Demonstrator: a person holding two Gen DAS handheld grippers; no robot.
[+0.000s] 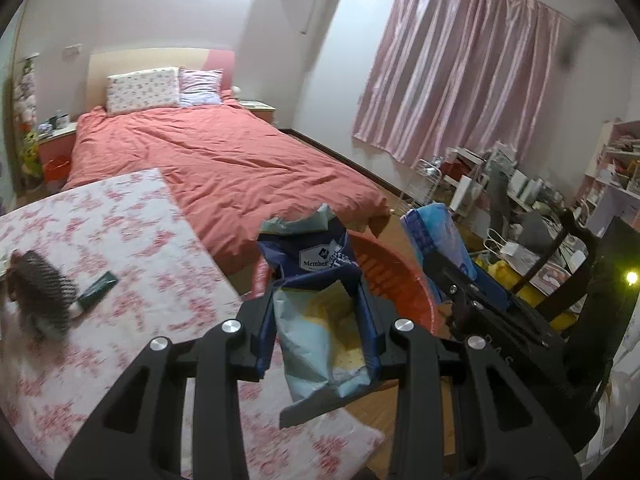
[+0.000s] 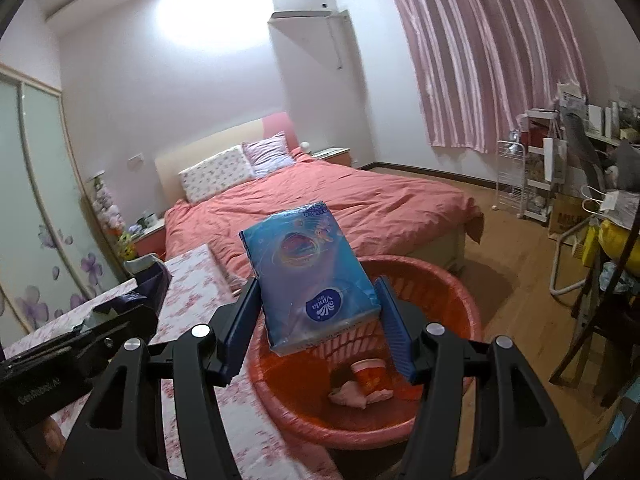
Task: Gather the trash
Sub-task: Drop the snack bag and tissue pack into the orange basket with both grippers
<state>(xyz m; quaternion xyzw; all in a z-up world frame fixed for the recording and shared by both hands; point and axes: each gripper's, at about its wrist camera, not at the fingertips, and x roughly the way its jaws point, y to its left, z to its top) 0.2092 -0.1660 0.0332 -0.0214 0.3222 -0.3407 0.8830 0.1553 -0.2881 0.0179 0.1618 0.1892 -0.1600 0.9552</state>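
Bed (image 2: 320,204) behind, bare wood floor (image 2: 516,264) open to the right, floral-cloth table (image 1: 120,248) edge beside red basin (image 2: 460,300). Tissue pack (image 2: 312,276) reads "Vinda"; right gripper (image 2: 316,320) pinches it between 2 fingers, above the basin. Navy bag (image 1: 320,280) reads "Member"; left gripper (image 1: 320,332) fingers clamp its torn pale wrapper, near the basin rim. Cup (image 2: 370,374) lies inside the basin.

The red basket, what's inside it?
Inside the red basket lie a small red cup and crumpled pinkish tissue. The blue tissue pack, gripped by the right gripper, hides part of the bottom.
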